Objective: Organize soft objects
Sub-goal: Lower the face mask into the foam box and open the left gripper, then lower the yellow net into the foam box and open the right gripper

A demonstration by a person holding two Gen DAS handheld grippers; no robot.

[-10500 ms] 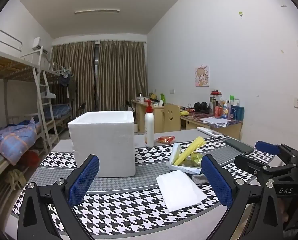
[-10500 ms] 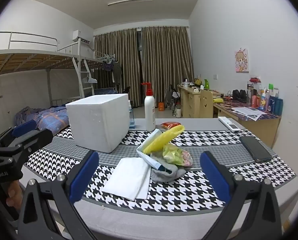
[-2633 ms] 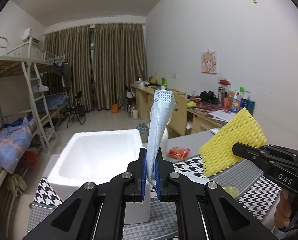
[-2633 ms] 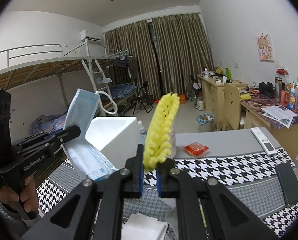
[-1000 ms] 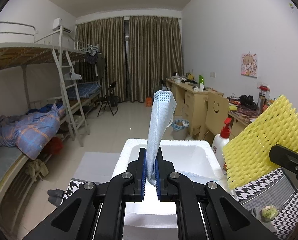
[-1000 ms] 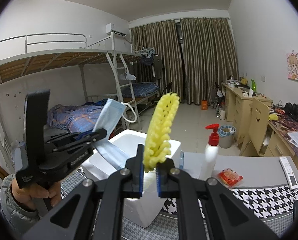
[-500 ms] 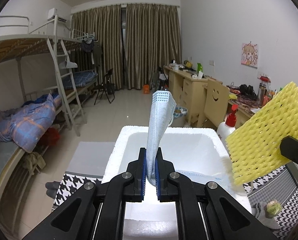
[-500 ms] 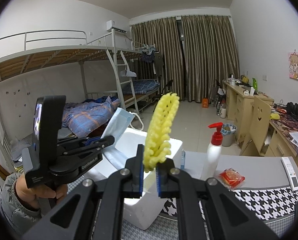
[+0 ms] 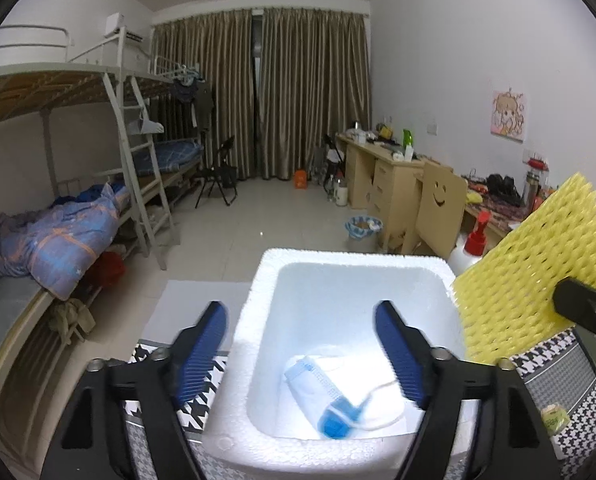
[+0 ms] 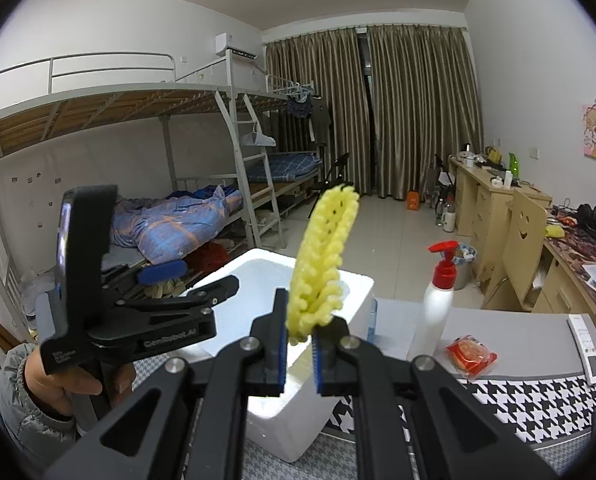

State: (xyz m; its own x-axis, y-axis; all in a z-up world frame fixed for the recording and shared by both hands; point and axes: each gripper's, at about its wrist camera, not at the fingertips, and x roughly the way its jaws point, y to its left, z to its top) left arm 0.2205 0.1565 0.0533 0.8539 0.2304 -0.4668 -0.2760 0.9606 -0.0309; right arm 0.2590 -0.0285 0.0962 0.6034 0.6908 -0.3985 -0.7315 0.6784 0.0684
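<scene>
The left hand-held gripper (image 9: 300, 356) is hanging over the foam box (image 9: 438, 268) with its jaws opening, and nothing is sitting between its blue pads (image 9: 201, 344). The mask (image 9: 322, 394) is lying inside the box, on the bottom near the closer wall, with one white ear loop trailing out to the right of it. The right hand-held gripper (image 10: 298, 354) is clamping its pads nearly together on the lower end of the yellow net (image 10: 324, 256), which is standing up from the jaws and leaning slightly to the right. In the left wrist view the net (image 9: 534, 272) is showing as a broad yellow mesh sheet at the box's right edge, partly overlapping the rim. The box is sitting on the tabletop (image 10: 538, 396), which is wearing a black-and-white houndstooth cloth. A white pump bottle (image 10: 434, 312) with a red top is standing just beside the box, and a small red packet (image 10: 470, 354) is lying near the bottle. A remote (image 10: 586, 348) is resting farther toward the tabletop's right edge. In the right wrist view a hand (image 10: 63, 380) in a grey sleeve is gripping the left tool's handle beside the box.
</scene>
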